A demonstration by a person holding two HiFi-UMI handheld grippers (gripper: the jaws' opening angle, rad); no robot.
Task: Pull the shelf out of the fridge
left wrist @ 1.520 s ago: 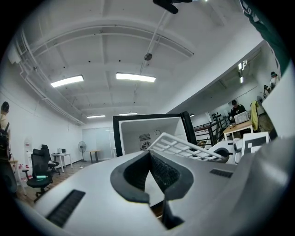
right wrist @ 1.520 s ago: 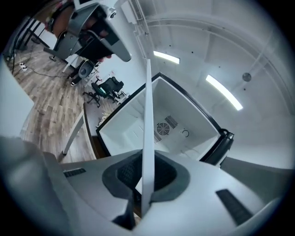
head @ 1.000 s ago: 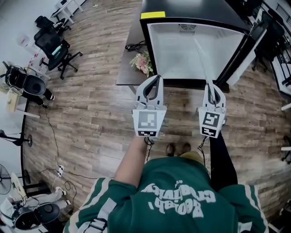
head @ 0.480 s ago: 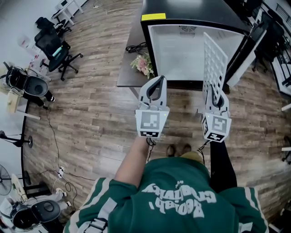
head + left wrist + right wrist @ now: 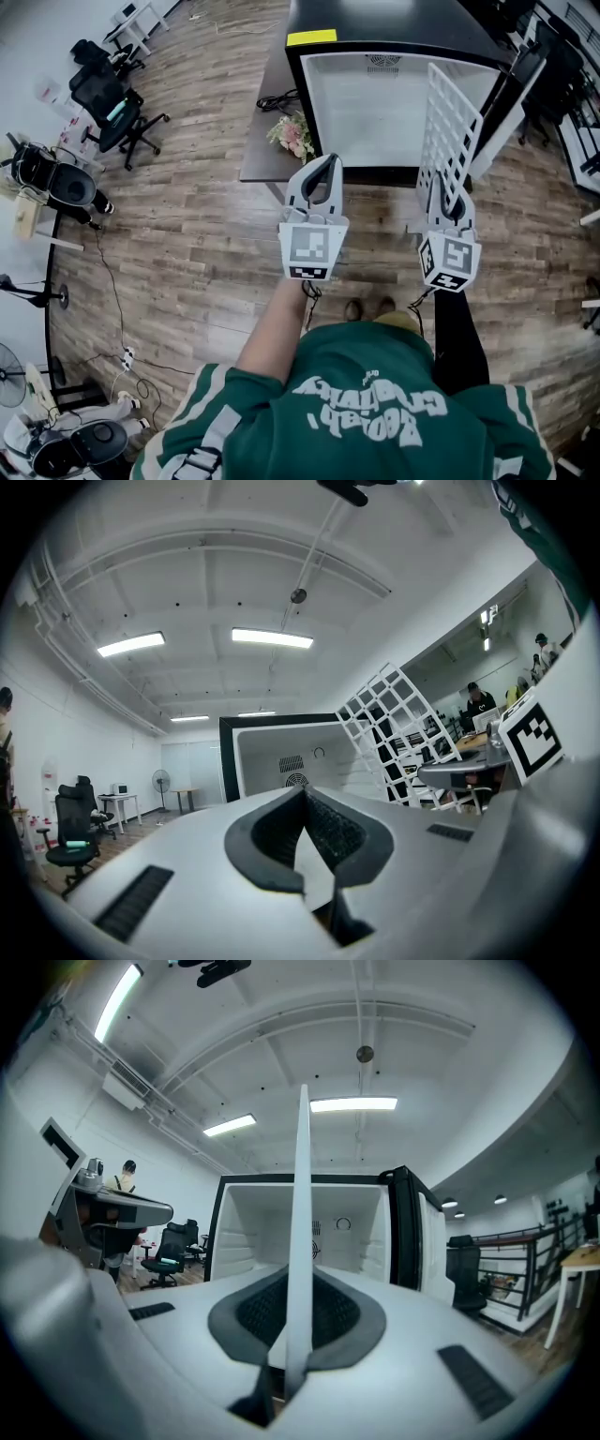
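Fridge (image 5: 375, 112): stood open straight ahead of the person, its white cavity turned toward both grippers; no shelf is seen left on the rails inside.

Shelf (image 5: 448, 131): a white wire grid, judged already clear of the cavity; it is held on edge in front of the fridge's right half, its plane near upright; its long axis runs from the holding tongs forward and upward toward the opening; in the right gripper view it is seen edge-on as a thin white blade that splits the picture.

Right gripper (image 5: 447, 187): pressed together on the shelf's near edge, the pads being clamped on the rim; the shelf thus lies straight ahead of these tongs and above them; this is the nearer hand, in fact the only one in contact.

Left gripper (image 5: 324, 167): held well apart from the shelf, to its left; its jaws are brought together with nothing between them; the grid is seen off to its right.

Coming move: judged to be a draw backward, away from the opening, along the shelf's long axis; the far end is to be kept off the fridge frame.
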